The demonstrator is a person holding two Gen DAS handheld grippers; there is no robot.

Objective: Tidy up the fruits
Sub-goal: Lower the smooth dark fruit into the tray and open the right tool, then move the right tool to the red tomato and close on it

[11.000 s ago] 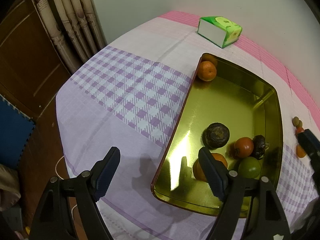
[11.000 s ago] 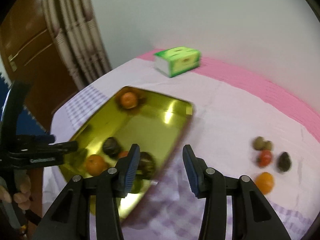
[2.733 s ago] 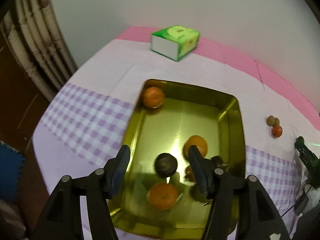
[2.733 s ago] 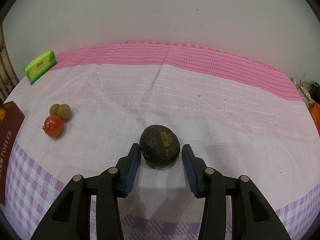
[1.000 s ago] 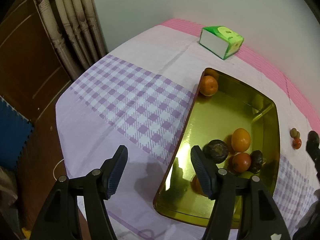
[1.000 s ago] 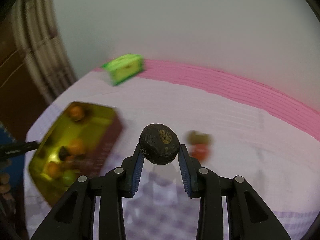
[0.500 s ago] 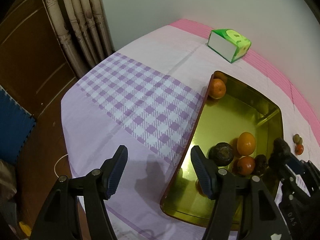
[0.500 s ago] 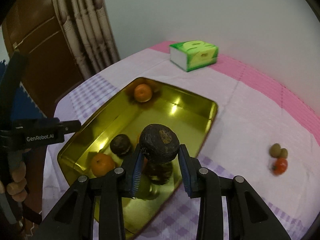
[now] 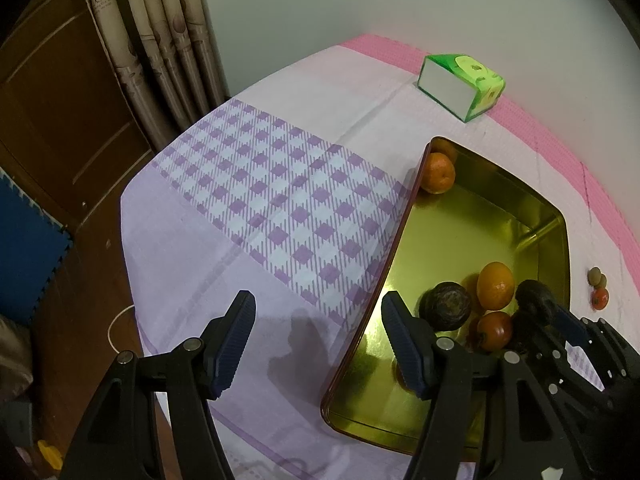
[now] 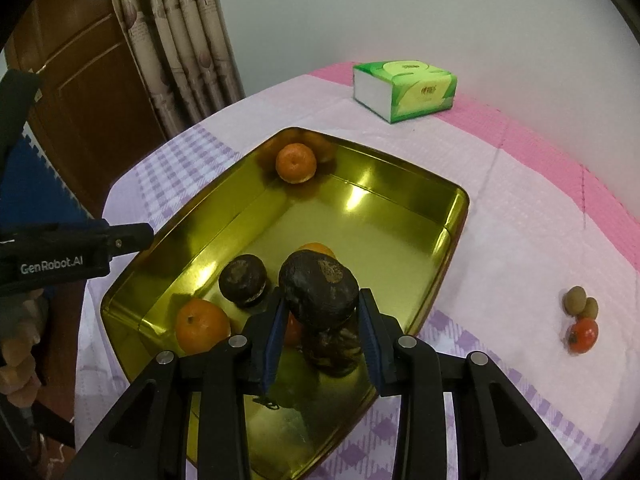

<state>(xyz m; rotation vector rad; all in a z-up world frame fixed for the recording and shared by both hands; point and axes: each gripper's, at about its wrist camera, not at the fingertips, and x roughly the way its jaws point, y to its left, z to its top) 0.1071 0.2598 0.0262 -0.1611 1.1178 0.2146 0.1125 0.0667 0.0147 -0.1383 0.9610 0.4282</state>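
Observation:
My right gripper [image 10: 320,312] is shut on a dark brown round fruit [image 10: 318,286] and holds it just above the near right part of the gold tray [image 10: 456,240]. In the tray lie an orange [image 10: 296,162] in the far corner, a second orange [image 10: 203,326], a dark fruit [image 10: 243,280] and another dark fruit [image 10: 332,348] under the held one. The left wrist view shows the tray [image 9: 400,248], a red fruit [image 9: 495,331] in it and the right gripper [image 9: 538,308]. My left gripper [image 9: 317,302] hangs open and empty over the tray's left rim.
A small red fruit [image 10: 583,335] and two brown nut-like fruits [image 10: 580,300] lie on the cloth right of the tray. A green tissue box [image 10: 404,90] stands at the back. The table edge, curtain and a wooden door are to the left.
My right gripper has carried the dark fruit from over the cloth to over the tray and a little lower. The left gripper has stayed in place, still open.

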